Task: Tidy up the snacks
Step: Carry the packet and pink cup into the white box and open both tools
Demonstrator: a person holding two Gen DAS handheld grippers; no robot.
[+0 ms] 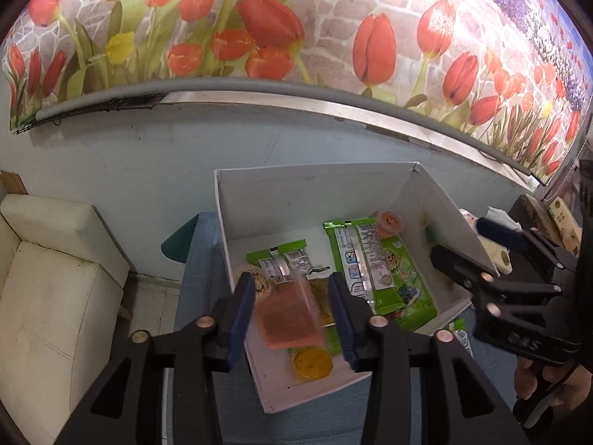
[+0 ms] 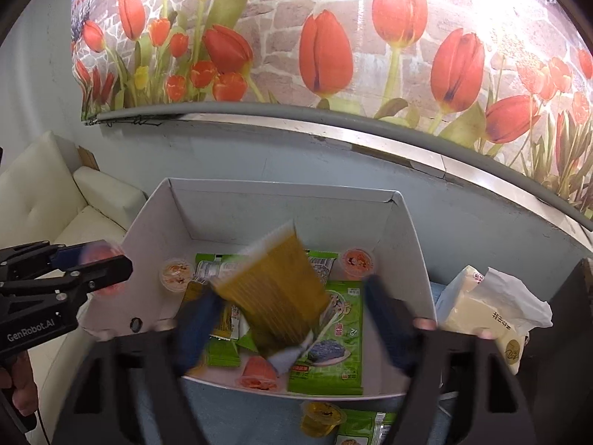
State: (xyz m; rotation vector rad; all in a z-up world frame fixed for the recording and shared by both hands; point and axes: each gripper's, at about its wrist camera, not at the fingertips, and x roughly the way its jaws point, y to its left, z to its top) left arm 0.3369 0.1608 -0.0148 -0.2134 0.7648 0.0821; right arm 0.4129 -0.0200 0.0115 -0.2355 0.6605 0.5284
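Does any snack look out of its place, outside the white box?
Yes. A yellow jelly cup and a green seaweed packet lie on the blue cloth just outside the white box, near its front wall, while the other snacks are inside.

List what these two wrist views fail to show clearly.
- Left wrist view: the pink packet is motion-blurred between the left gripper fingers; contact with the pads cannot be judged.
- Right wrist view: the yellow packet and the right gripper are smeared; its label is unreadable.
- Both views: the white box floor is partly covered by packets.
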